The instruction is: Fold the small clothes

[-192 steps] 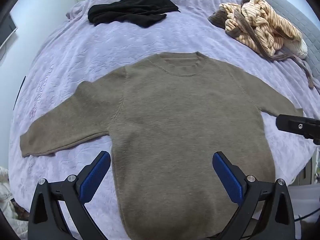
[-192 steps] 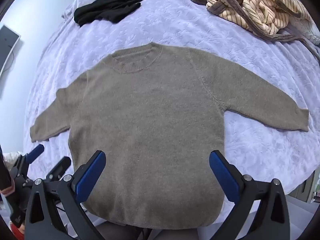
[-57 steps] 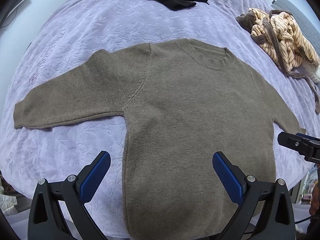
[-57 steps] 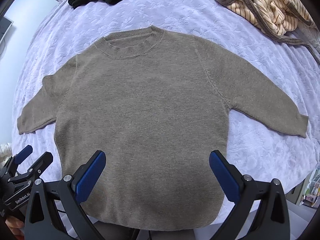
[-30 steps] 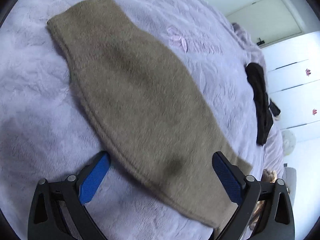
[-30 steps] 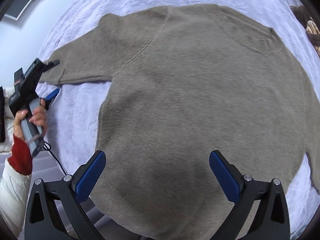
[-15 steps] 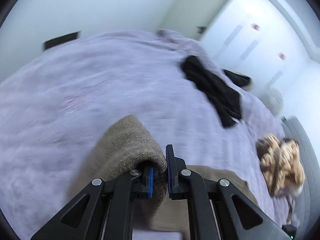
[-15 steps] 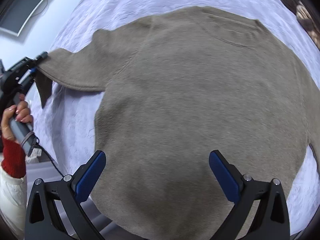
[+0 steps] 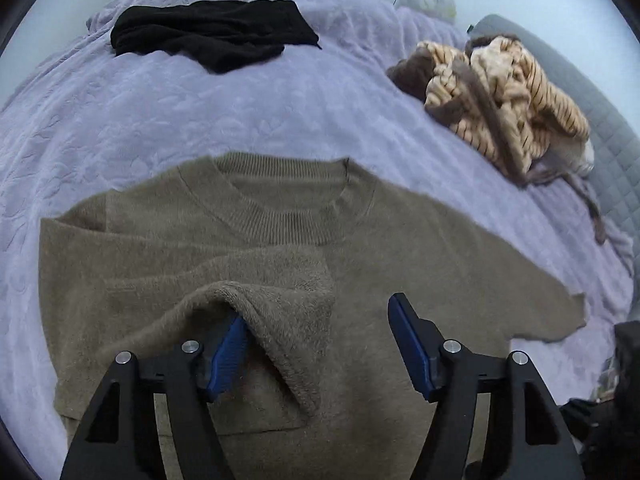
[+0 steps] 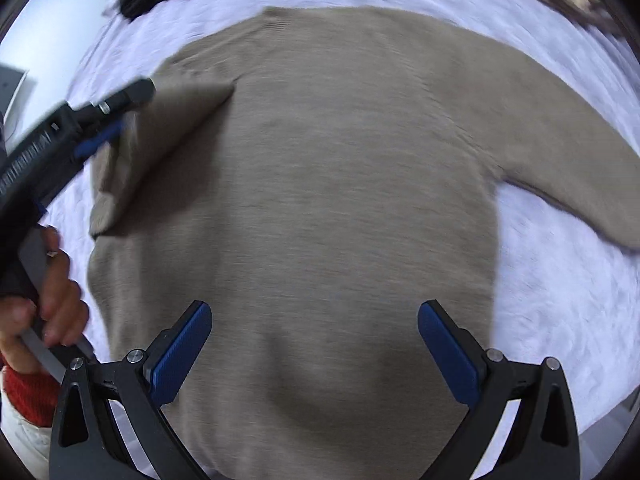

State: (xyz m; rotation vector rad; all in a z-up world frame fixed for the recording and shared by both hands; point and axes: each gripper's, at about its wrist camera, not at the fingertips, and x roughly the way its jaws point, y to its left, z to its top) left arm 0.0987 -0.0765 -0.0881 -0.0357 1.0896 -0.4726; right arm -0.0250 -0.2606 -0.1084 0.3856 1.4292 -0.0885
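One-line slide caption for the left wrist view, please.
Open left gripper releases the sweater sleeve, folded across its chest.

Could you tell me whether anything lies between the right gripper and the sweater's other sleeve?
Nothing visible does. The right gripper hovers with open jaws over the sweater, and the flat sleeve lies uncovered on the bedspread.

right gripper (image 10: pixel 314 344) open-jawed | above sweater (image 10: pixel 340 200) | sleeve (image 10: pixel 160 128) folded inward
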